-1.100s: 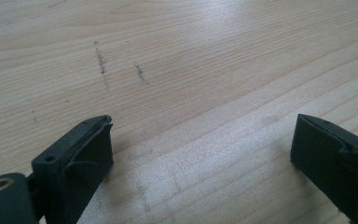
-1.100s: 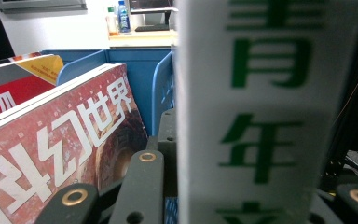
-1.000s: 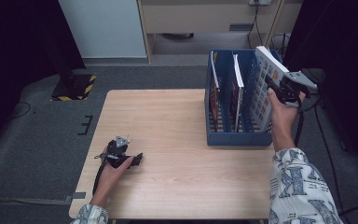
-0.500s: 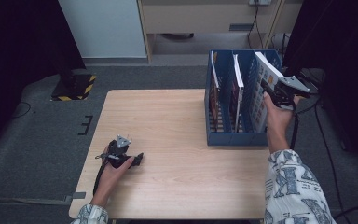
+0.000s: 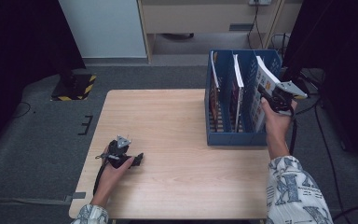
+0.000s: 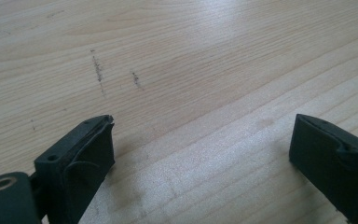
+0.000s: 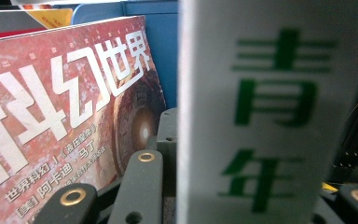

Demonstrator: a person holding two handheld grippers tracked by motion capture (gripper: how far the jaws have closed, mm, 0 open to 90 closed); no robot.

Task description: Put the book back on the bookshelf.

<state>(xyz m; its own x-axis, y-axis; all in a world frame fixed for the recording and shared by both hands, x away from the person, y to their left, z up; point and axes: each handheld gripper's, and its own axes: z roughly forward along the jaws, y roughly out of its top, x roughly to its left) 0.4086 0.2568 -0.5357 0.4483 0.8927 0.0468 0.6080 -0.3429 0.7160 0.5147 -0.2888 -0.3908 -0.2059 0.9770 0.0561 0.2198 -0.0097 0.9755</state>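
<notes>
Meanwhile the right gripper had its jaws pinched on a white magazine, whose spine with green characters filled much of the right gripper view. That magazine stood tilted in the rightmost slot of the blue file rack, at about two o'clock on the wooden table. A red-covered magazine stood in the neighbouring slot. At about seven o'clock the left gripper rested on the table, its jaws spread wide over bare wood.
</notes>
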